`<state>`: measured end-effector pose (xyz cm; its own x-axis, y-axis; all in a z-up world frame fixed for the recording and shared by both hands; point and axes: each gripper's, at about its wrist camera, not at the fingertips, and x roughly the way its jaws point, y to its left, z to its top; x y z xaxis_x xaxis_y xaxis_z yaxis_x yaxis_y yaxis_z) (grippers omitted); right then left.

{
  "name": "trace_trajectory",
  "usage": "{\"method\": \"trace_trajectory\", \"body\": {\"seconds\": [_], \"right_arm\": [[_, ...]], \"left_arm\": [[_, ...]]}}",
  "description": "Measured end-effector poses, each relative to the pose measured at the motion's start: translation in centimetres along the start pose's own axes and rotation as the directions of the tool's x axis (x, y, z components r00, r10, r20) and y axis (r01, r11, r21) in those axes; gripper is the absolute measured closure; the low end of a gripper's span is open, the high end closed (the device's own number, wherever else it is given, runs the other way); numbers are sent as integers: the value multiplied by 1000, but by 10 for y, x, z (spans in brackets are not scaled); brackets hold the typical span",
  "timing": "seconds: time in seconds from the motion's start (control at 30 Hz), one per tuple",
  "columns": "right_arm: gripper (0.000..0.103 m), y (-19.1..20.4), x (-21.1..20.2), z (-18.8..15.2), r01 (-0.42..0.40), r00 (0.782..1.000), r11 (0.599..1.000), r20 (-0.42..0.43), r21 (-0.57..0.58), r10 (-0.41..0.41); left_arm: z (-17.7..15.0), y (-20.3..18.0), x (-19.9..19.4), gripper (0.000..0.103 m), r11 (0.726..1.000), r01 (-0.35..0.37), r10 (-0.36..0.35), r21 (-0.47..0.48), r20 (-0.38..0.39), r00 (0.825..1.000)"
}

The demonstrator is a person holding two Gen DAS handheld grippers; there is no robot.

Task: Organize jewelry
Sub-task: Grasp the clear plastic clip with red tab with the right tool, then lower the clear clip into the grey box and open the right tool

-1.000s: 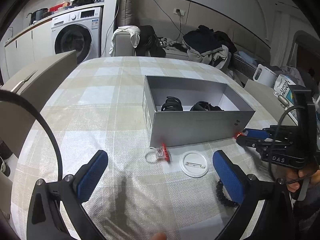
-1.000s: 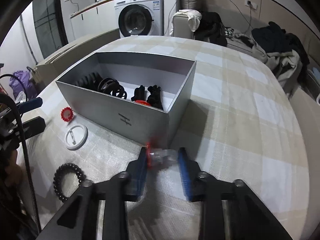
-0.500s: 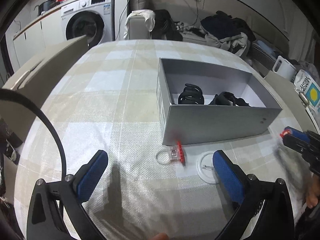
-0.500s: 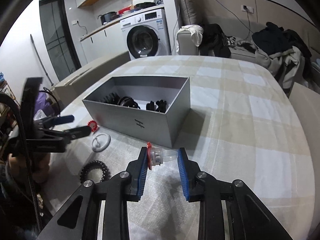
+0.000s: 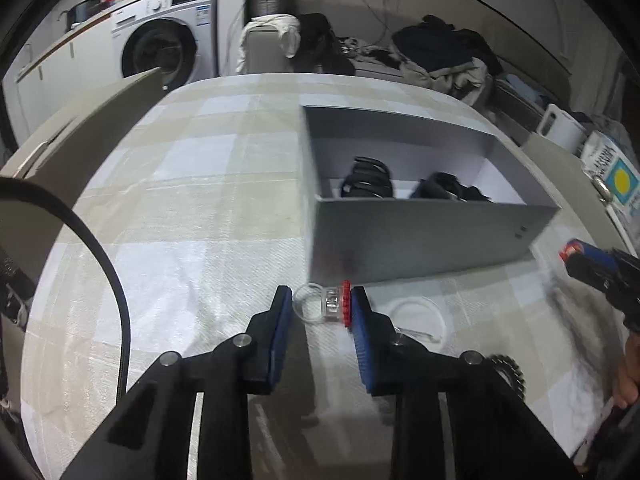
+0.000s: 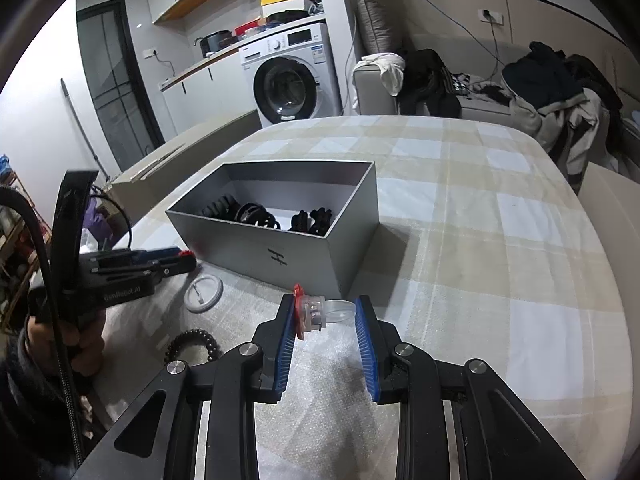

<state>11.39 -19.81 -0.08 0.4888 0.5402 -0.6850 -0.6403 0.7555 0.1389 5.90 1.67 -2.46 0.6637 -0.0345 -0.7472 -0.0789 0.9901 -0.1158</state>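
**Two clear rings, one in each claw**

Left gripper (image 5: 320, 304) jaws have just been closing; clear ring with red top (image 5: 328, 305) sits between its pads, on the checked tablecloth (image 5: 180, 200) just before the grey box (image 5: 420, 240); right gripper (image 6: 324, 316) clamped on a second clear ring (image 6: 320, 314), lifted off the cloth; white round badge (image 6: 203, 293) and black bead bracelet (image 6: 196, 345) lie near; black hair clips (image 6: 256, 214) inside box.
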Motion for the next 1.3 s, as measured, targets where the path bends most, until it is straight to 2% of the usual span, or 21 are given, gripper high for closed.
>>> {"method": "trace_trajectory", "body": {"seconds": [0.1, 0.3, 0.53, 1.0, 1.3], "right_arm": [[75, 0, -2, 0, -2, 1000, 1000, 10, -2, 2], [75, -2, -3, 1, -7, 1000, 1000, 25, 11, 7], [75, -2, -12, 7, -42, 997, 999, 68, 34, 40], [75, -2, -29, 22, -84, 986, 993, 149, 80, 71], [75, -15, -40, 44, -156, 974, 978, 189, 141, 128]], "left_arm": [[-5, -3, -8, 80, 1000, -10, 10, 24, 20, 1000], [-1, -2, -25, 80, 1000, 13, -16, 28, 78, 997], [9, -5, -45, 80, 996, 70, -78, 49, 184, 980], [23, -8, -55, 80, 994, 96, -105, 47, 237, 966], [38, -12, -62, 80, 994, 97, -109, 56, 289, 951]]}}
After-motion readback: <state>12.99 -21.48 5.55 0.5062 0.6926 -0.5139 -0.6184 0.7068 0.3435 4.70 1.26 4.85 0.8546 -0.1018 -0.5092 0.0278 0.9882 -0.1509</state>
